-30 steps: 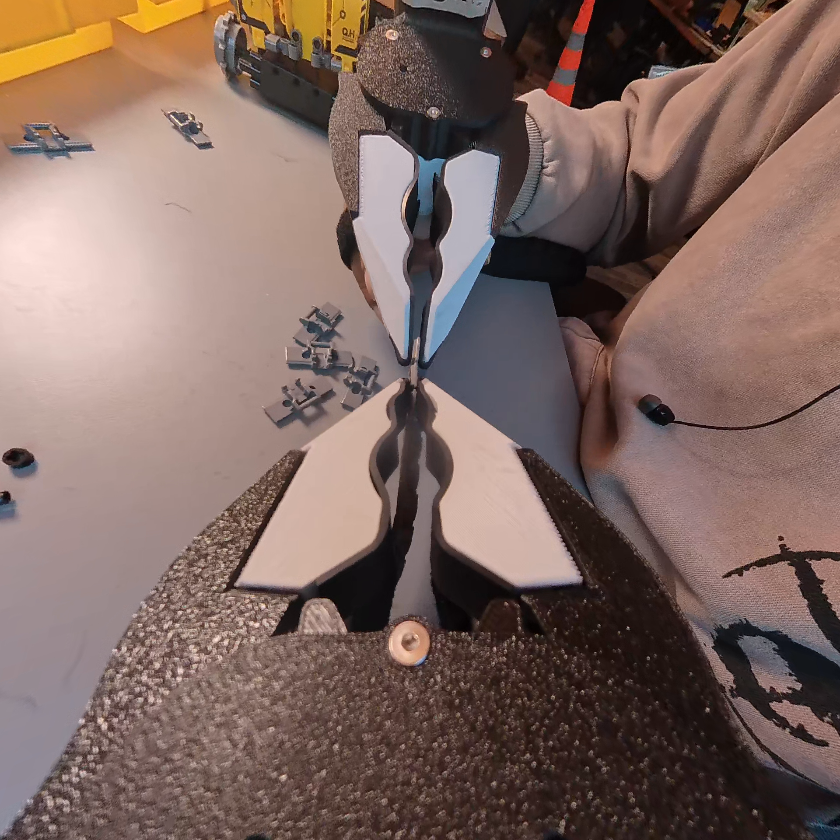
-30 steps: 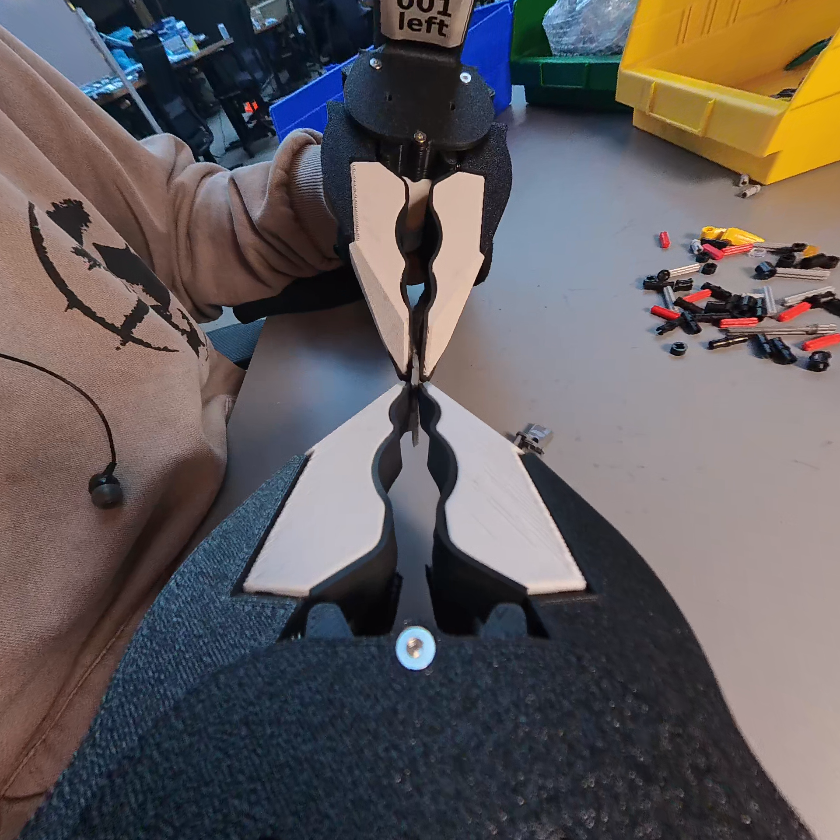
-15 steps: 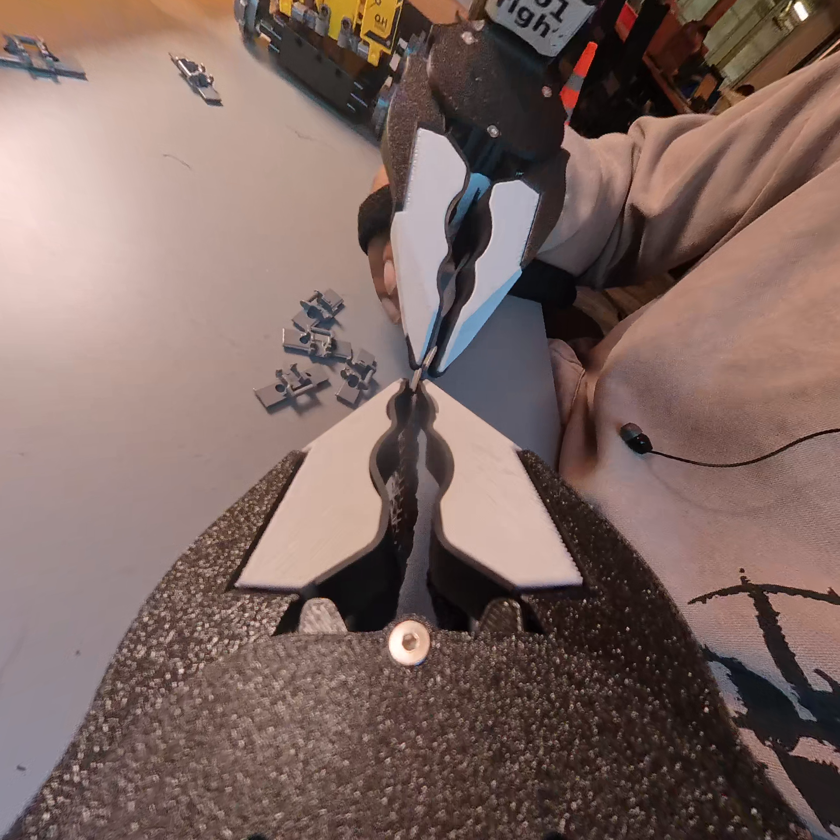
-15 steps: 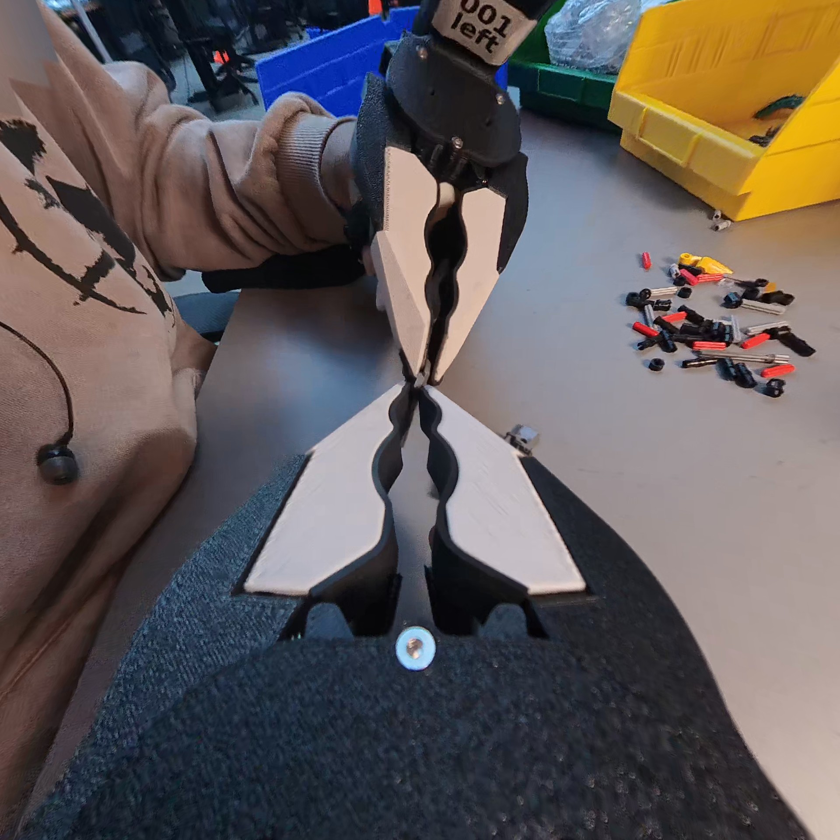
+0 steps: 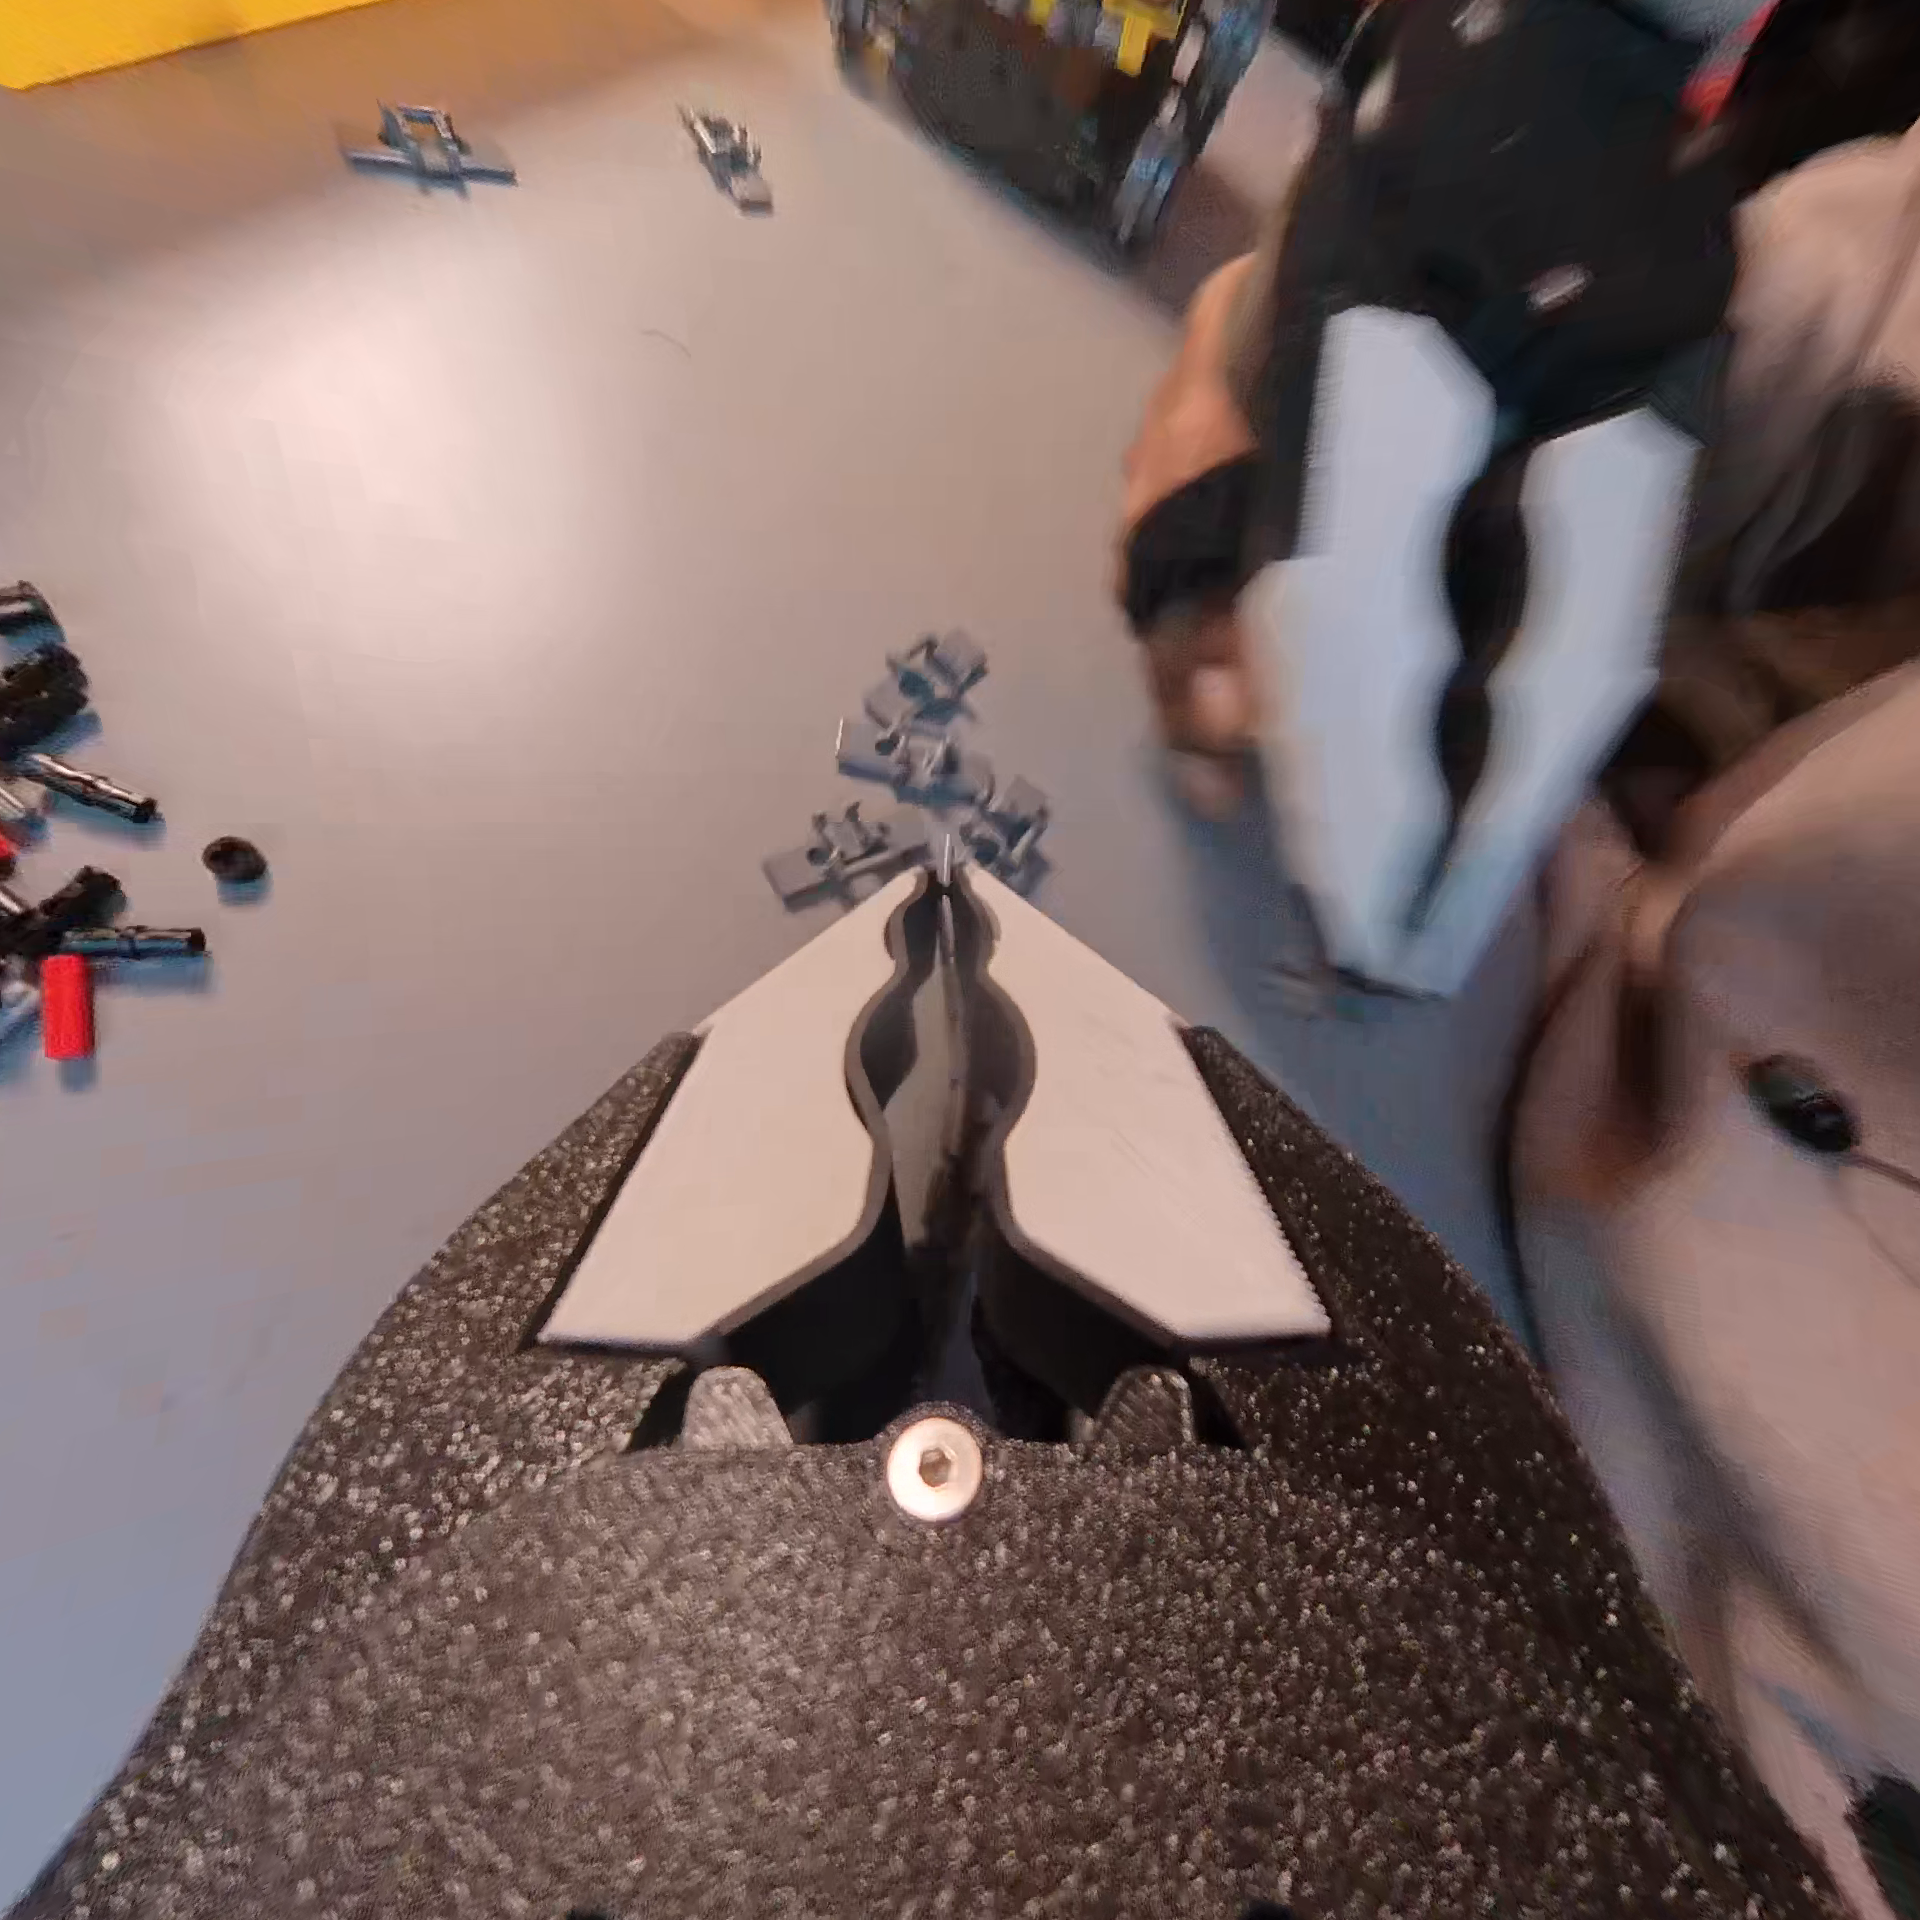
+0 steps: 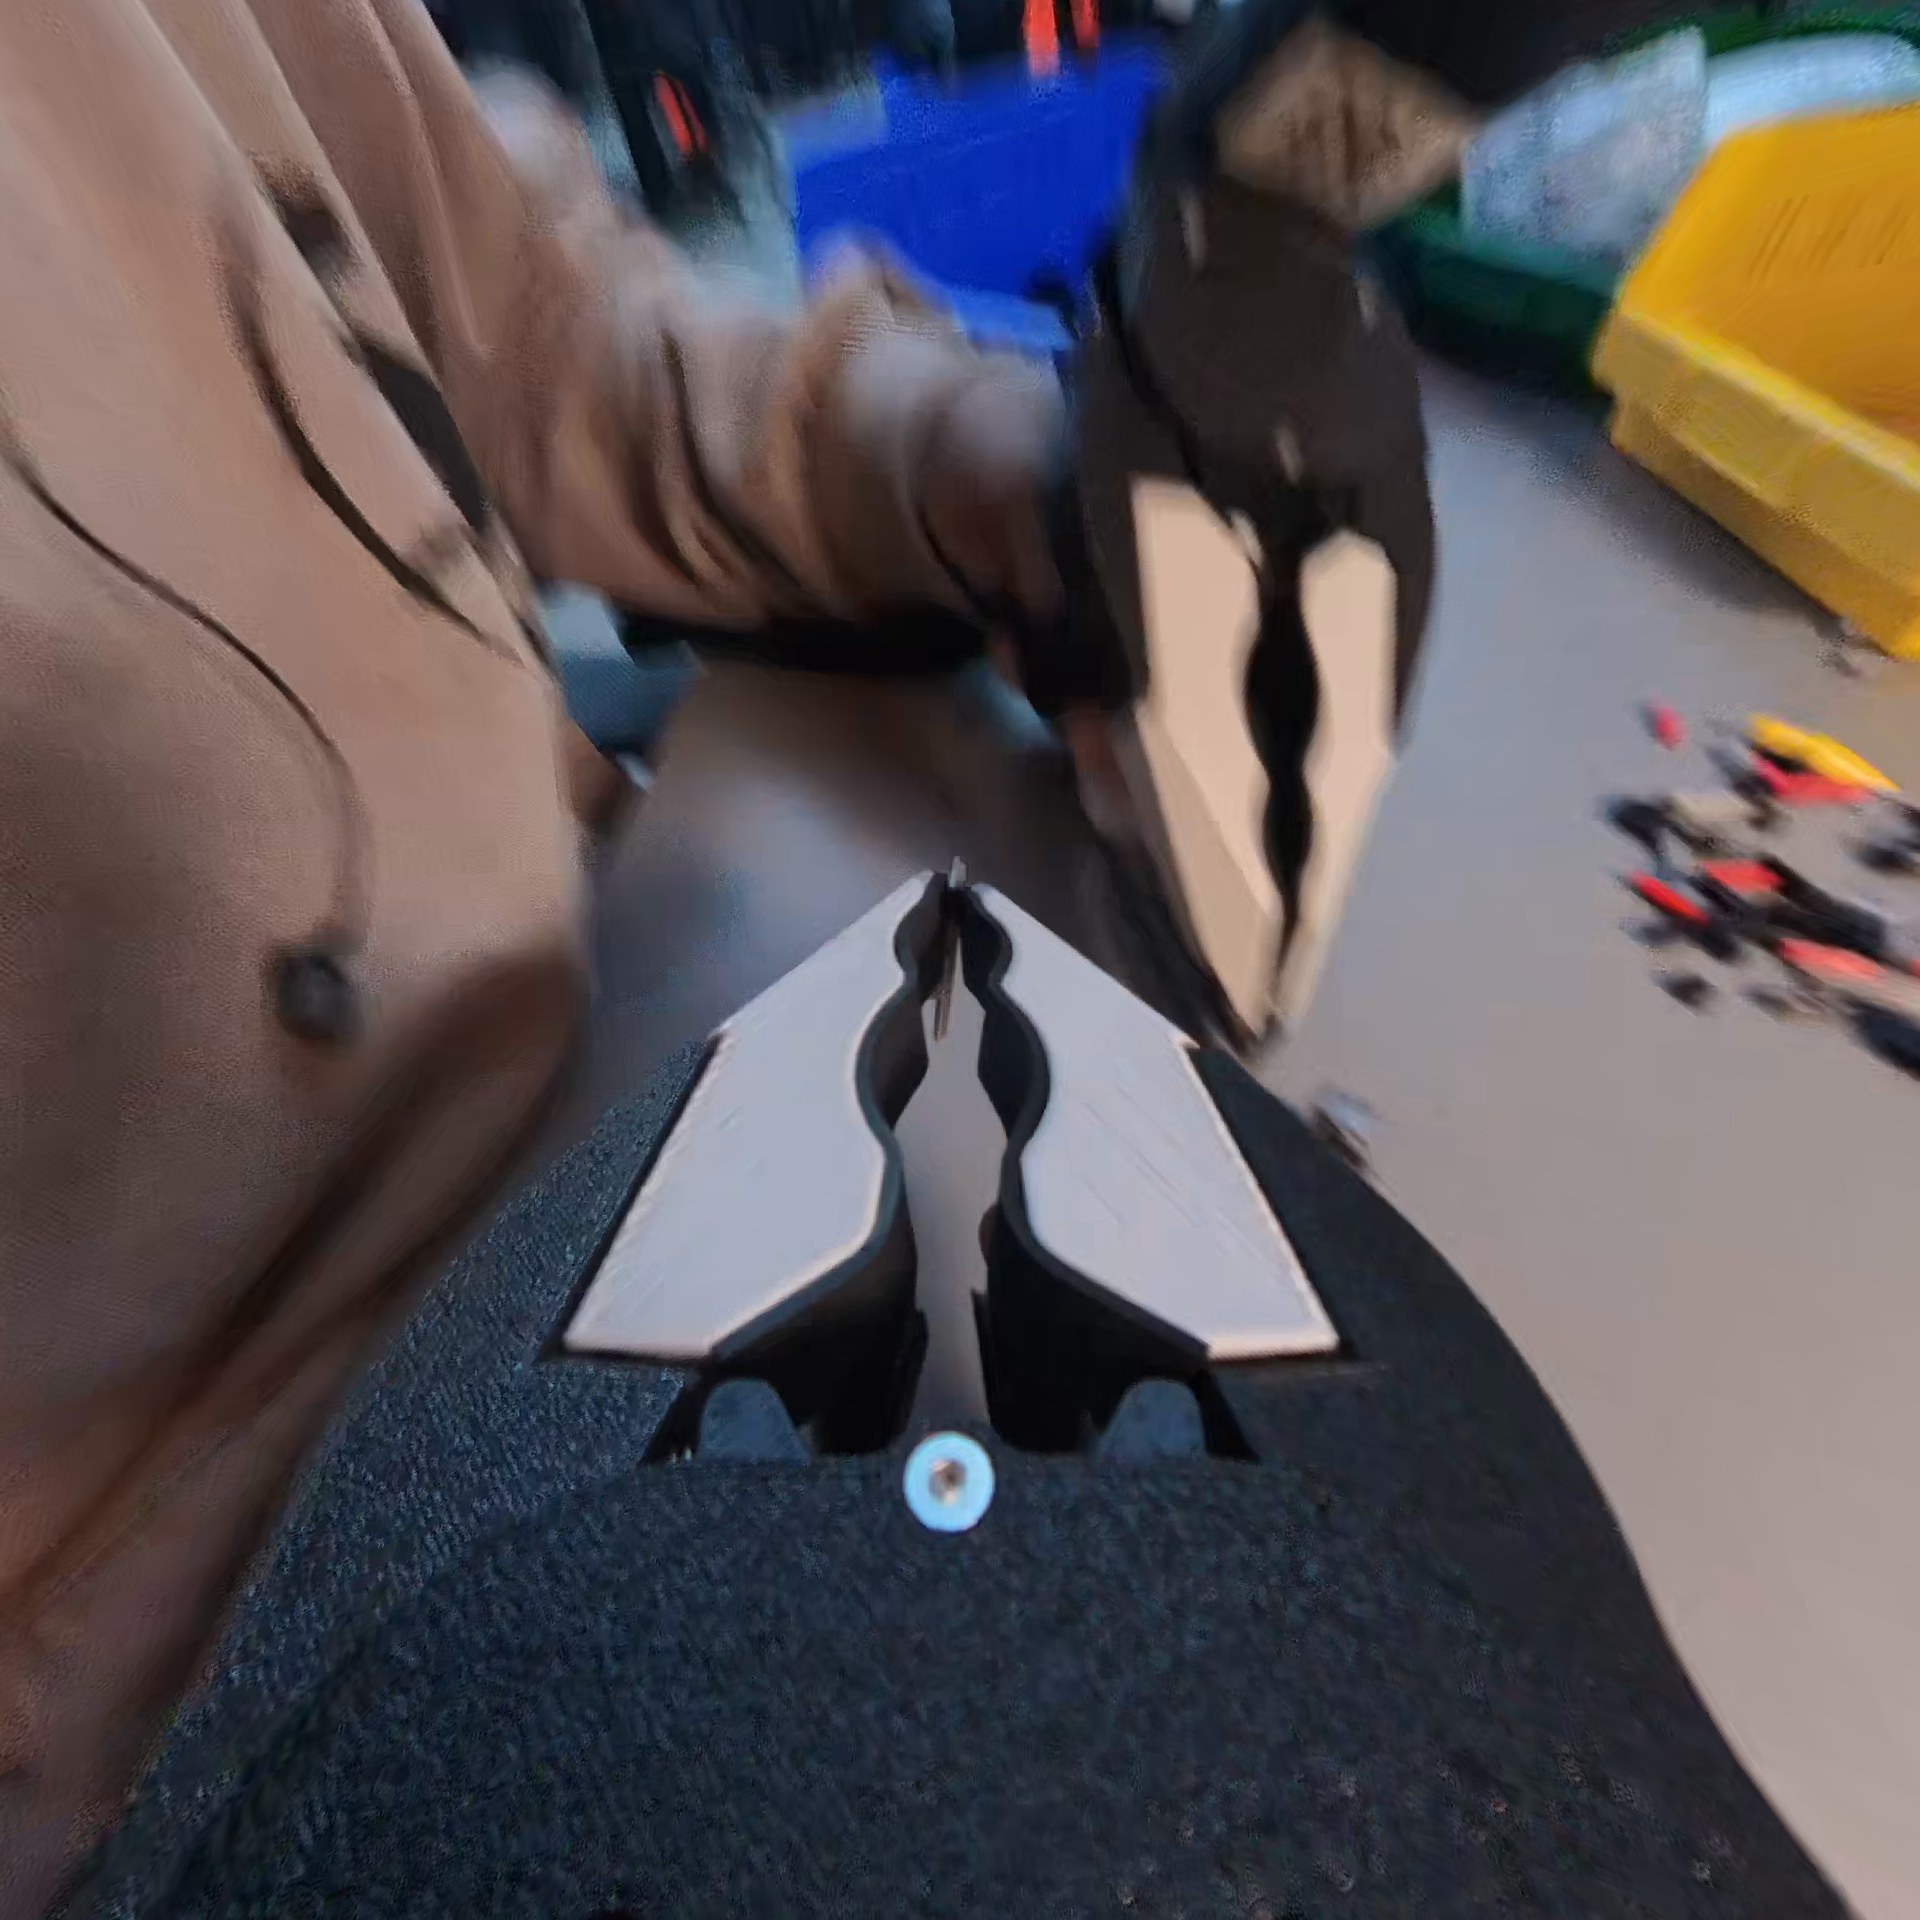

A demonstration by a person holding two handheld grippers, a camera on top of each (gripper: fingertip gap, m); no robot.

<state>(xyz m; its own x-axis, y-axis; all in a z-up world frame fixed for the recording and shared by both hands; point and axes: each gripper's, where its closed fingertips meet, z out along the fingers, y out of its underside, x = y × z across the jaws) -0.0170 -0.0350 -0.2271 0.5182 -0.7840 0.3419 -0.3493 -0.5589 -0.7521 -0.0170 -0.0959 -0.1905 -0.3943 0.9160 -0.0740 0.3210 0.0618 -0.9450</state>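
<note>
From the left wrist view I see my left gripper (image 5: 945,883) with its fingers pressed together at the tips, a thin grey sliver (image 5: 948,862) of something pinched there and poking out just past them; it is too small for me to say what it is. Right beyond those tips lies a cluster of grey plastic parts (image 5: 914,769) on the grey tabletop (image 5: 468,468). Off to the left of the fingers sits a scatter of black and red pins (image 5: 62,914), and far ahead two more grey pieces (image 5: 426,145) and a dark, blurred yellow-and-black assembly (image 5: 1049,94). My right gripper (image 5: 1423,966) shows blurred to the right of the fingers, pointing down at the tabletop.

The right wrist view gives me what the other cannot: bins. A yellow bin (image 6: 1787,364) stands far right of the fingers, a blue bin (image 6: 966,197) ahead and a green bin (image 6: 1486,270) between them with a clear plastic bag (image 6: 1590,135) in it; I cannot make out the contents of the others. Here my right gripper (image 6: 951,883) also has its fingers closed at the tips on a thin metallic-looking sliver (image 6: 943,987) that runs back between them. The left gripper (image 6: 1273,997) hangs blurred ahead and to the right, its tips drawn together; the beige sleeve (image 6: 748,457) behind it fills the left.
</note>
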